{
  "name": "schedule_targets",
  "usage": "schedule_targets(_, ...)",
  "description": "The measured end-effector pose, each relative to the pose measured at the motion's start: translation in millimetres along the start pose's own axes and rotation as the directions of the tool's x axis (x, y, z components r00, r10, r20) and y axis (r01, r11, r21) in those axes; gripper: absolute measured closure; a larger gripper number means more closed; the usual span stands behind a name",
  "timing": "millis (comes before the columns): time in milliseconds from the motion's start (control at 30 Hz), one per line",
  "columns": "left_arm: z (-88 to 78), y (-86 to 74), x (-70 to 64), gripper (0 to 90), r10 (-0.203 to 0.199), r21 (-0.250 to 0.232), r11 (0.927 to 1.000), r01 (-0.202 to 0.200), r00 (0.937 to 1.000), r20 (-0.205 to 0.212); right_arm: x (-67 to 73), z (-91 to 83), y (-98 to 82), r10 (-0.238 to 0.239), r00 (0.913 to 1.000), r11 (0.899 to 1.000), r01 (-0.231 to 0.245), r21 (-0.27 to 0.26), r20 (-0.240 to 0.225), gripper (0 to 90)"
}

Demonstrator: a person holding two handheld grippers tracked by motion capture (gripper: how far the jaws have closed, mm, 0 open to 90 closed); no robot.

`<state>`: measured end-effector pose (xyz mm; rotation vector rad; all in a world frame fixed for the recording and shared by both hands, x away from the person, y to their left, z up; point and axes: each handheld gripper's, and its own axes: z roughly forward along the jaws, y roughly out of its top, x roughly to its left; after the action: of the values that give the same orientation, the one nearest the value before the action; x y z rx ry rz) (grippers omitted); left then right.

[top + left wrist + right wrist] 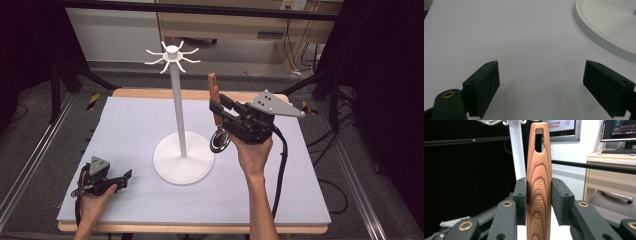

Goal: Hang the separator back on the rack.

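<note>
1. The left gripper (122, 178) rests at the near left of the bench (125, 125), jaws released and spread over bare surface.
2. At mid-bench stands the white hook stand (176, 100), its round base (604, 27) just right of the left gripper.
3. Right of the stand's pole, the right gripper (217, 106) is raised, jaws clenched on the wooden-handled kitchen tool (539, 182), handle upright, its metal ring end (220, 140) hanging below the jaws.

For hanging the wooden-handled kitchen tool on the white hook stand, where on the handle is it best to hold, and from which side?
Grip the wooden handle at its middle, flat pads on its two narrow edges, as the right hand-held gripper does. This probably leaves the slot at the top free for a hook.
</note>
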<state>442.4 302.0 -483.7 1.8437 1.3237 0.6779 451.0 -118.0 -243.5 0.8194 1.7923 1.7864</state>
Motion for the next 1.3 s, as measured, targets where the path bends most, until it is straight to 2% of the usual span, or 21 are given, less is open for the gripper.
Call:
schedule_targets(333, -0.7, 0.0, 0.6, 12.9, 0.007, 0.004, 1.0000, -0.007, 1.0000, 0.000, -0.8, 6.7, 17.4, -0.026, 0.9997, 0.999, 0.026, -0.032, -0.004, 67.9)
schedule_targets(400, -0.6, 0.0, 0.6, 12.9, 0.007, 0.004, 1.0000, -0.007, 1.0000, 0.000, -0.7, 10.8, 20.2, -0.023, 0.9995, 0.999, 0.022, -0.041, -0.020, 67.9)
schedule_targets(600, -0.3, 0.0, 0.5, 12.9, 0.001, 0.002, 1.0000, -0.001, 1.0000, 0.002, 2.7, 16.8, 24.9, -0.025, 0.9992, 0.998, 0.024, -0.050, -0.031, 67.9)
schedule_targets(733, -0.3, 0.1, 0.6, 12.9, 0.002, 0.002, 1.0000, -0.002, 1.0000, 0.002, 15.2, 17.5, 26.1, -0.041, 0.9973, 0.997, 0.037, -0.074, -0.061, 67.9)
schedule_targets(833, -0.3, 0.1, 0.5, 12.9, 0.002, 0.002, 1.0000, -0.002, 1.0000, 0.002, 20.4, 17.1, 25.3, -0.038, 0.9972, 0.996, 0.032, -0.083, -0.065, 67.9)
schedule_targets(1033, -0.3, 0.1, 0.5, 12.9, 0.002, 0.002, 1.0000, -0.002, 1.0000, 0.002, 37.0, 17.0, 23.5, -0.061, 0.9966, 0.995, 0.056, -0.087, -0.055, 67.9)
schedule_targets(1167, -0.3, 0.1, 0.5, 12.8, 0.002, 0.002, 1.0000, -0.002, 1.0000, 0.002, 40.7, 17.2, 25.1, -0.070, 0.9964, 0.994, 0.065, -0.092, -0.049, 67.8)
schedule_targets(1200, -0.6, 0.1, 0.9, 12.8, 0.006, 0.006, 1.0000, -0.006, 1.0000, 0.002, 43.1, 17.8, 26.0, -0.080, 0.9964, 0.994, 0.078, -0.083, -0.027, 67.9)
schedule_targets(1300, -0.6, 0.1, 0.9, 12.9, 0.006, 0.006, 1.0000, -0.006, 1.0000, 0.002, 45.1, 19.3, 26.9, -0.085, 0.9962, 0.994, 0.083, -0.073, -0.017, 67.8)
